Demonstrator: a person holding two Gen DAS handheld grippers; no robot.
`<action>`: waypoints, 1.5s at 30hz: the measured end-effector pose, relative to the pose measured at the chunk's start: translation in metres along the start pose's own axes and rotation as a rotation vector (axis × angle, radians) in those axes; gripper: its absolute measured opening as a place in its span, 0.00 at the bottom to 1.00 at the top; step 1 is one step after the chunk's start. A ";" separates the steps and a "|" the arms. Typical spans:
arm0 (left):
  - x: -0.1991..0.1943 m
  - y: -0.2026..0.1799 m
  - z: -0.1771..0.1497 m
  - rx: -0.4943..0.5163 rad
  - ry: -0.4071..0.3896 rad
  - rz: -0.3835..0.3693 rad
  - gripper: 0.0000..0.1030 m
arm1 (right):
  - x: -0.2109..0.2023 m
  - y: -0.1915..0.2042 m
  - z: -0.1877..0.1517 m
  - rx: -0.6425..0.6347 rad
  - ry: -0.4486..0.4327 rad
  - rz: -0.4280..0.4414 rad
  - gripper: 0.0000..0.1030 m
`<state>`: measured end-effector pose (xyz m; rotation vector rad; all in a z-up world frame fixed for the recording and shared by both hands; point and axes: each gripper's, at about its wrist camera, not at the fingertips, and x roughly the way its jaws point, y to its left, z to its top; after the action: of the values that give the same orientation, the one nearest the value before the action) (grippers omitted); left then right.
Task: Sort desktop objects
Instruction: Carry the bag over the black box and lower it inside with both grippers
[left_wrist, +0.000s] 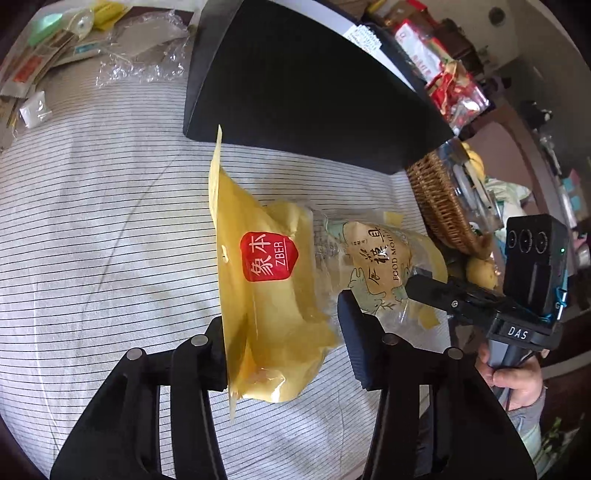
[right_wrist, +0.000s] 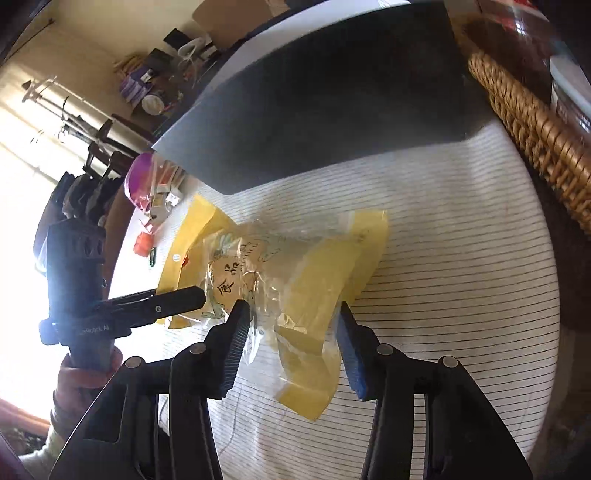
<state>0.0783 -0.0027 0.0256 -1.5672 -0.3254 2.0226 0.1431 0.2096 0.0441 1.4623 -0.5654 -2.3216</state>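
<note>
A yellow ZBER snack bag (left_wrist: 266, 291) lies on the striped tablecloth (left_wrist: 92, 229) with a clear-and-yellow printed bag (left_wrist: 373, 266) beside and partly under it. My left gripper (left_wrist: 284, 332) is open, its jaws on either side of the ZBER bag's near end. My right gripper (right_wrist: 291, 347) is open, its jaws straddling the clear printed bag (right_wrist: 266, 273). In the left wrist view the right gripper's fingers (left_wrist: 436, 291) reach the clear bag from the right. In the right wrist view the left gripper's fingers (right_wrist: 166, 304) come in from the left.
A black box (left_wrist: 306, 85) stands just behind the bags. A wicker basket (left_wrist: 439, 206) with fruit sits at the right. Loose packets and plastic wrap (left_wrist: 140, 55) lie at the far left. Red snack packs (left_wrist: 443, 70) are behind the box.
</note>
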 end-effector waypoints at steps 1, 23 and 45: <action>-0.001 -0.003 -0.001 0.008 -0.002 0.012 0.43 | 0.000 0.003 -0.001 -0.015 -0.001 -0.016 0.44; -0.130 -0.104 0.172 0.138 -0.228 -0.044 0.42 | -0.122 0.085 0.156 -0.264 -0.293 -0.099 0.39; 0.099 -0.017 0.369 0.035 0.038 0.278 0.56 | 0.105 -0.054 0.379 -0.305 -0.001 -0.485 0.39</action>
<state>-0.2827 0.1188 0.0606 -1.7050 -0.0592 2.1873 -0.2484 0.2627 0.0841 1.5735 0.1682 -2.6103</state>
